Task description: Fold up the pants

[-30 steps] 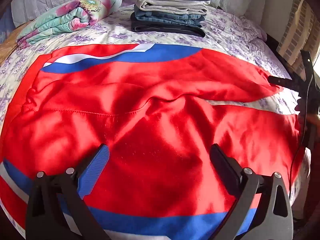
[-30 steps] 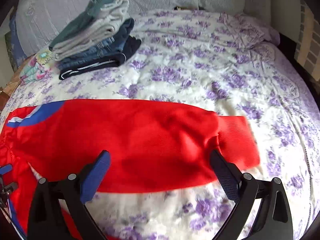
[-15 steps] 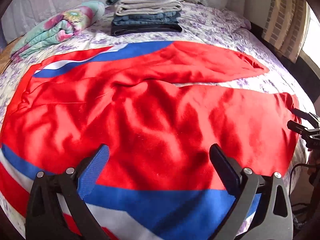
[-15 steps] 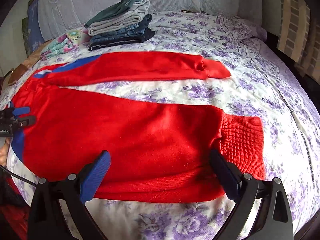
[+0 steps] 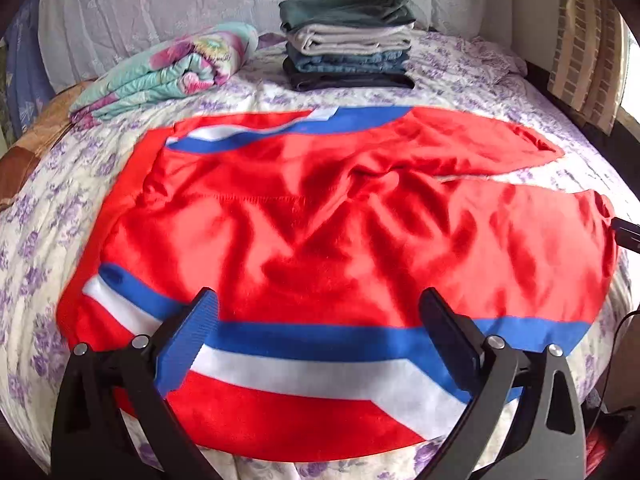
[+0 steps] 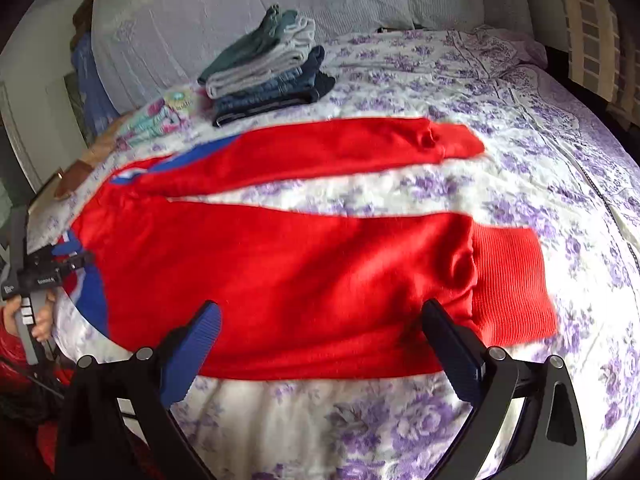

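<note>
Red pants (image 5: pixel 340 240) with blue and white side stripes lie spread flat on the flowered bed, waistband to the left, both legs running right. In the right wrist view the same pants (image 6: pixel 300 272) show two separate legs ending in ribbed cuffs (image 6: pixel 508 280). My left gripper (image 5: pixel 316 320) hovers open above the near striped hip area, nothing between its fingers. My right gripper (image 6: pixel 320 332) hovers open over the near leg close to its cuff. The left gripper (image 6: pixel 68 262), held by a hand, shows at the far left of the right wrist view.
A stack of folded clothes (image 5: pixel 348 36) sits at the head of the bed (image 6: pixel 560 160), beside a rolled flowered blanket (image 5: pixel 172 72). White pillows (image 5: pixel 160 12) line the back. The bed's right half is bare flowered sheet.
Both grippers have pulled back toward the near bed edge and risen, so more of the pants shows. The pants lie flatter, both legs laid out apart.
</note>
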A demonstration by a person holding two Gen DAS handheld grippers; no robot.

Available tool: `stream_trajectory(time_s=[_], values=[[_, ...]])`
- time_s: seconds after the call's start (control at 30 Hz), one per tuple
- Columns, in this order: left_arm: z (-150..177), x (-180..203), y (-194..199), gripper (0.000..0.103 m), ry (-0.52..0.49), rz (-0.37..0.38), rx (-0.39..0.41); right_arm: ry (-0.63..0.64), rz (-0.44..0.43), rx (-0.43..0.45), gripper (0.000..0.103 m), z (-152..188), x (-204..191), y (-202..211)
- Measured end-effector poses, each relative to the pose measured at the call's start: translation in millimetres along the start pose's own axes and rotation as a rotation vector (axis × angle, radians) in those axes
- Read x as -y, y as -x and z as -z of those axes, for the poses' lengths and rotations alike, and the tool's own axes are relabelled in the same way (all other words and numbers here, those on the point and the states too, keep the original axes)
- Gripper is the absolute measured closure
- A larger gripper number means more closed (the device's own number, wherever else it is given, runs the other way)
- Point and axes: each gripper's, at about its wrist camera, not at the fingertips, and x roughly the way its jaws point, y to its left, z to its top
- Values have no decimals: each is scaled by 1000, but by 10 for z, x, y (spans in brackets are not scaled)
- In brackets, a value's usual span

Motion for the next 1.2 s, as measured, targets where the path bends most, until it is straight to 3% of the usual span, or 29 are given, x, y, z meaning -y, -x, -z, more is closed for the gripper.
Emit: stream_trajectory(time_s=[0.2,0.27,0.33,0.5,0.57,0.63,0.7,0.77,0.8,0.87,0.93,1.03,1.2], values=[[-522,-562,130,5,79,-25,100,37,-108,86,3,-450,-117,-23],[-666,-912,24,5,161,-72,99,74,-111,83,3,-532,-239,-113],[-787,-1319,-159,5,284,-70,65,95,-133,60,3,-569,-352,-233],[-965,-1961,-737,5,499,81,-46,131,-150,-9,3,-622,-575,-519],[-991,-2055,-971,6,543,159,-101,150,-154,-19,3,-720,-645,-604],[-983,-2064,-1099,7,569,237,-103,172,-157,-18,3,-874,-706,-701],[-970,-2075,-1146,19,571,293,-70,192,-162,-13,3,-1068,-761,-830],[-927,-2123,-1180,57,598,338,-54,209,-198,-17,3,-1285,-801,-1004],[-912,-2177,-1201,69,616,373,-46,214,-213,-22,3,-1399,-817,-1106],[-874,-2270,-1219,79,648,432,-32,209,-240,-52,3,-1625,-829,-1355],[-876,-2311,-1214,83,658,469,-17,195,-254,-73,3,-1832,-819,-1613],[-908,-2264,-1175,84,630,450,-1,216,-270,-129,7,-2066,-838,-2008],[-899,-2304,-1212,84,651,474,0,399,-251,-217,20,-2160,-999,-2535]])
